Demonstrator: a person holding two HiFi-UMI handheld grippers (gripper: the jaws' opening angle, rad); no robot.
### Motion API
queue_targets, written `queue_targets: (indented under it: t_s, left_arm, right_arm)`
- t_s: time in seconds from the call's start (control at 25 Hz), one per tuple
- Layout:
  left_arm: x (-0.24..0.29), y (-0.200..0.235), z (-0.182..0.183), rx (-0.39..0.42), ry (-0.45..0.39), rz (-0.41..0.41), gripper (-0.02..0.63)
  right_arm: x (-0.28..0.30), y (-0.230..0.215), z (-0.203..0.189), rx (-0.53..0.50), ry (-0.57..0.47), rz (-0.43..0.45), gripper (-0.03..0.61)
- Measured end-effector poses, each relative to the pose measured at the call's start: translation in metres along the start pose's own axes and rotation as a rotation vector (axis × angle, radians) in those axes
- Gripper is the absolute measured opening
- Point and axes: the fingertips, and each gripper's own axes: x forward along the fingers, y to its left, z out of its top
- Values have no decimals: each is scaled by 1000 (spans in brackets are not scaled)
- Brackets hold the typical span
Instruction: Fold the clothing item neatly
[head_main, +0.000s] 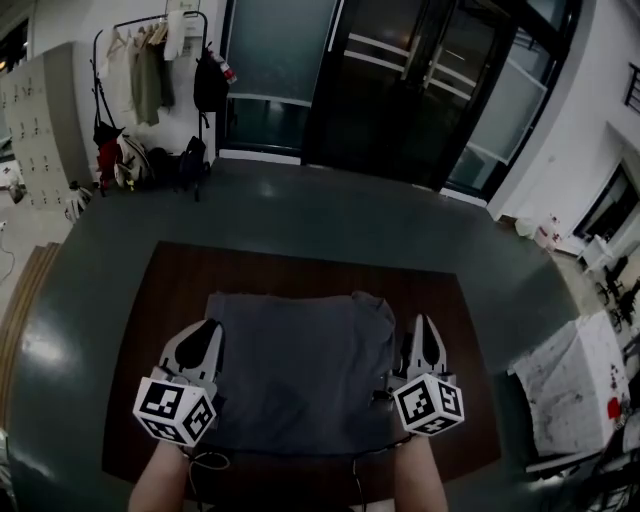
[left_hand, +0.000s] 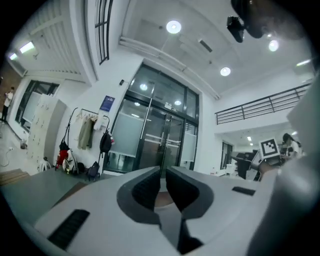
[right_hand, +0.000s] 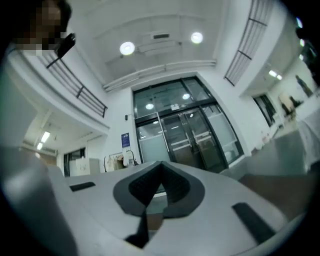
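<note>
A grey clothing item (head_main: 300, 365) lies flat on the dark brown table (head_main: 180, 280), with a rumpled bit at its far right corner. My left gripper (head_main: 208, 328) hovers over the garment's left edge and my right gripper (head_main: 425, 322) just off its right edge. Both are raised and point away toward the room. In the left gripper view the left gripper (left_hand: 162, 172) has only a thin slit between its pads, with nothing in it. The right gripper (right_hand: 161, 167) has its tips touching and holds nothing. No cloth shows in either gripper view.
Dark glass doors (head_main: 400, 80) stand beyond the table. A coat rack (head_main: 150, 70) with hanging clothes and bags (head_main: 130, 160) on the floor are at the far left. Lockers (head_main: 40, 130) line the left wall. A white sheet-covered surface (head_main: 570, 390) sits to the right.
</note>
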Motion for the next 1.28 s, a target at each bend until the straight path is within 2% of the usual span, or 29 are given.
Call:
queue_targets:
  t_s: [0.08, 0.16, 0.32, 0.4, 0.48, 0.6, 0.68, 0.84, 0.96, 1.12, 1.28]
  left_arm:
    - [-21, -21, 5, 6, -28, -29, 23]
    - [-37, -36, 11, 5, -64, -53, 9]
    - [-54, -56, 11, 63, -97, -70, 8]
    - [-56, -71, 2, 41, -66, -103, 9]
    - [-64, -92, -8, -6, -26, -156, 9]
    - [-85, -127, -12, 5, 4, -198, 9]
    - [-97, -143, -15, 5, 12, -196, 8]
    - [-126, -167, -35, -88, 36, -190, 8]
    - [-148, -190, -47, -77, 47, -181, 8]
    - [-176, -220, -63, -77, 62, -154, 8]
    - [-209, -268, -79, -37, 98, -182, 8]
  right_arm:
    - [-31, 12, -2, 127, -2, 8, -11]
    - [-58, 29, -5, 165, -12, 21, -11]
    - [-99, 49, -25, 90, 31, -14, -11]
    - [-115, 54, -35, 74, 83, -14, -11]
    - [-127, 62, -45, 104, 137, 32, -11]
    - [-143, 78, -37, 107, 155, 119, -11]
    - [-153, 90, -28, 112, 140, 182, -11]
    - [-188, 103, -37, 100, 187, 263, -11]
    - [-222, 104, -51, 71, 227, 320, -11]
    - [-267, 94, -53, 108, 243, 354, -11]
    - [-317, 72, -43, 118, 274, 348, -11]
